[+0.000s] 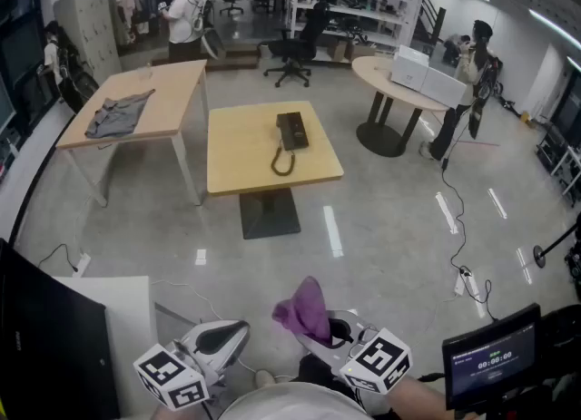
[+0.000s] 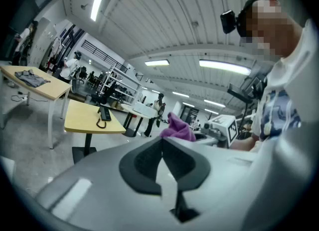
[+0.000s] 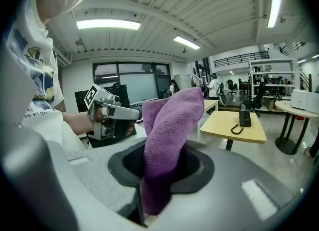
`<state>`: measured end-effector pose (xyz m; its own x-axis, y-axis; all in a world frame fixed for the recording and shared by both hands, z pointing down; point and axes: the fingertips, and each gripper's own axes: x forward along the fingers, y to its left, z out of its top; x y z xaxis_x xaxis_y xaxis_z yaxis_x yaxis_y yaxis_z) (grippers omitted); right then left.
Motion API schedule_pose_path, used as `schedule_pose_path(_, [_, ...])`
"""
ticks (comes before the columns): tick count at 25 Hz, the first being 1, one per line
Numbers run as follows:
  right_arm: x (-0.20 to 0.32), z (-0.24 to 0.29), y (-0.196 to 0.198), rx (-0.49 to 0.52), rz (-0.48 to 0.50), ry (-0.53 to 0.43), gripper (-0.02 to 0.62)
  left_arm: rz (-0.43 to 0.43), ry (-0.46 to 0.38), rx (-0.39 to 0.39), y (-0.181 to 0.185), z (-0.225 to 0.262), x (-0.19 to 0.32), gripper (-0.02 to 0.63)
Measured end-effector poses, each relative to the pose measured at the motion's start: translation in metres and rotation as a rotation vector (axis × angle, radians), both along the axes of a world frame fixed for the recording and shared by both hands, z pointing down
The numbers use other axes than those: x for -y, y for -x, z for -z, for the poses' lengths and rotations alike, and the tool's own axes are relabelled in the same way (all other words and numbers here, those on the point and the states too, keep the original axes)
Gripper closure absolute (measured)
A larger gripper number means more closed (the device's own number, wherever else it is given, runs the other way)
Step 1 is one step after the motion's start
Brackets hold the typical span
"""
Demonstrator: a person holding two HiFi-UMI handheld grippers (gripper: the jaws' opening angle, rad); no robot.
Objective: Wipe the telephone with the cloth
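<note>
1. Purple, fuzzy towelling: the cloth [image 3: 169, 125] rises in a soft folded peak from your right gripper [image 3: 159, 172]. Its dark padded jaws are pinched tight on the cloth's lower end.
2. Your left gripper [image 2: 162, 161] is smooth grey plastic with black pads. Its jaws are pressed fully together and hold nothing.
3. The telephone [image 1: 291, 130] is a flat, black, rectangular set with a curled cord [image 1: 283, 163]. It lies on the square pale-wood table [image 1: 241, 151], toward the far edge and right of the middle. The cord loops toward the near edge. It is well apart from both of your grippers.
4. That table stands on a single dark pedestal on a glossy grey floor [image 1: 381, 228] that mirrors the ceiling lights.
5. A longer wooden table [image 1: 172, 92] beside it carries a crumpled grey garment [image 1: 118, 114] toward its near end. A round table [image 1: 377, 73] on the other side holds white boxes [image 1: 427, 78].
</note>
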<state>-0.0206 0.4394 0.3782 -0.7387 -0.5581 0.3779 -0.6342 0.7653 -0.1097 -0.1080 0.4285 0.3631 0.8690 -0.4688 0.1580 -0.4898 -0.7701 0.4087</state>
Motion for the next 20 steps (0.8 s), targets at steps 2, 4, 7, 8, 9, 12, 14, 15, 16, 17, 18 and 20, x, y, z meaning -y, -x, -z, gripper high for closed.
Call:
schedule_pose_path(2, [-0.001,-0.001,-0.001,0.0,0.001,0.002,0.491,0.0,0.0,-0.001,-0.001,-0.001,0.0,0.6])
schedule_pose_path(4, [0.0,-0.002,-0.001,-0.001,0.0,0.005,0.491,0.0,-0.001,-0.002,-0.002,-0.001,0.001,0.601])
schedule_pose_path(7, [0.0,-0.003,-0.004,-0.005,0.001,0.004,0.491,0.002,0.002,-0.001,-0.004,-0.003,0.0,0.601])
schedule_pose_path(8, [0.0,-0.003,-0.004,-0.005,0.004,0.001,0.491,0.003,0.003,-0.001,-0.004,-0.004,-0.001,0.601])
schedule_pose_path(9, [0.0,-0.003,-0.004,-0.005,0.006,0.0,0.491,0.003,0.005,0.0,-0.004,-0.005,-0.002,0.601])
schedule_pose_path(12, [-0.003,-0.003,0.001,0.004,0.011,0.012,0.491,0.005,0.005,-0.003,-0.001,-0.005,-0.004,0.601])
schedule_pose_path(14, [-0.005,-0.003,0.003,0.005,0.015,0.017,0.489,0.009,0.006,-0.007,0.002,-0.004,-0.007,0.601])
schedule_pose_path(15, [-0.005,-0.004,0.003,0.003,0.017,0.017,0.489,0.011,0.007,-0.008,0.002,-0.005,-0.007,0.601])
schedule_pose_path(16, [-0.006,-0.005,0.003,0.0,0.018,0.017,0.489,0.013,0.008,-0.007,0.002,-0.005,-0.008,0.601])
schedule_pose_path(17, [-0.006,-0.006,0.003,-0.003,0.019,0.019,0.489,0.014,0.011,-0.007,0.001,-0.006,-0.008,0.601])
schedule_pose_path(18, [-0.007,-0.007,0.002,-0.005,0.021,0.021,0.489,0.014,0.014,-0.007,0.0,-0.007,-0.009,0.601])
schedule_pose_path(20, [-0.008,-0.007,0.001,-0.005,0.021,0.024,0.489,0.014,0.019,-0.007,-0.001,-0.009,-0.009,0.601])
